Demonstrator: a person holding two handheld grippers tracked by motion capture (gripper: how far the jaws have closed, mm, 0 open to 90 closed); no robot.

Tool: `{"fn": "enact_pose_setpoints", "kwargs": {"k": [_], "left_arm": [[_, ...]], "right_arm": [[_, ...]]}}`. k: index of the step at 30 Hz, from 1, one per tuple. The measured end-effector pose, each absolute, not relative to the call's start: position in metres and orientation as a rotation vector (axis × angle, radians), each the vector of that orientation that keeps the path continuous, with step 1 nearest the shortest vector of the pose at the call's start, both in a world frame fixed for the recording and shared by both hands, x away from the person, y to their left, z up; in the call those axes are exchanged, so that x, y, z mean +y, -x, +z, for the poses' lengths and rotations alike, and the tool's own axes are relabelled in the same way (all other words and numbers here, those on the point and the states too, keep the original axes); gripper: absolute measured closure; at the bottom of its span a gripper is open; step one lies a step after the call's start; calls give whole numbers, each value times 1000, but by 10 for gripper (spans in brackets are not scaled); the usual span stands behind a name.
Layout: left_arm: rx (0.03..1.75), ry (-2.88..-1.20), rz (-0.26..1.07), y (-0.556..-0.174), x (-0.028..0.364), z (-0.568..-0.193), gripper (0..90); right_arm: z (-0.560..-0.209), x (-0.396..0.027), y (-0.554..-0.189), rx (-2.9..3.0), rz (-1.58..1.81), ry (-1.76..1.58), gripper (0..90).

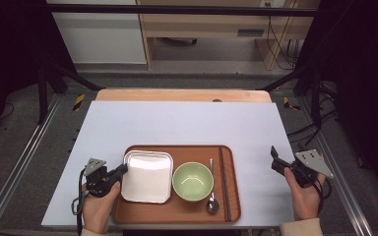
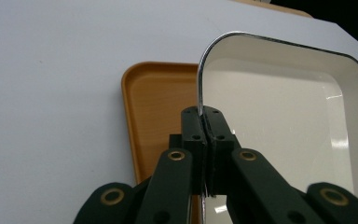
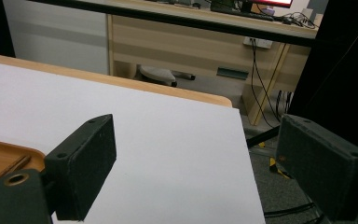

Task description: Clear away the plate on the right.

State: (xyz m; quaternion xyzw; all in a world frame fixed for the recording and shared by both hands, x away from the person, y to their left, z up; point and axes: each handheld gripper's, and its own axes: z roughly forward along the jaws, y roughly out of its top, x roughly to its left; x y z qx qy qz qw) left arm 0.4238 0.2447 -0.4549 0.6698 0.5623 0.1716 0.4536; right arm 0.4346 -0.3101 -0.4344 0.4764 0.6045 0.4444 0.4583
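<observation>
1. High view: an orange-brown serving tray [image 1: 177, 212] lies near the front edge of the white tabletop [image 1: 177, 123], and it carries a square white dish with a metal rim [image 1: 147, 176], a green bowl [image 1: 192, 181], a metal spoon [image 1: 211, 199] and a pair of dark chopsticks [image 1: 224, 182]
2. On the tray, the dish sits at the left, the bowl just right of it, the spoon to the bowl's right with its scoop toward the front, and the chopsticks lie along the tray's right side
3. The left gripper [image 1: 122, 169], held in the person's left hand [image 1: 98, 206], reaches the dish's left edge
4. Left gripper view: the left gripper [image 2: 205, 122] has its jaws pressed together on the chrome rim of the dish [image 2: 284, 116], pinching it at the edge, with the tray [image 2: 158, 112] beneath
5. The right gripper [image 1: 274, 158], held in the person's right hand [image 1: 305, 194], is over bare tabletop to the right of the tray, well apart from it
6. Right gripper view: the right gripper [image 3: 196, 163] has its jaws spread wide with nothing between them, and a corner of the tray [image 3: 4, 158] shows at the left
</observation>
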Motion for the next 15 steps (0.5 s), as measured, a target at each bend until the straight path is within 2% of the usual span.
{"fn": "enact_pose_setpoints", "kwargs": {"k": [15], "left_arm": [[1396, -1783, 384, -443, 240, -464, 866]], "right_arm": [[-436, -309, -437, 1520, 1090, -1186, 124]]}}
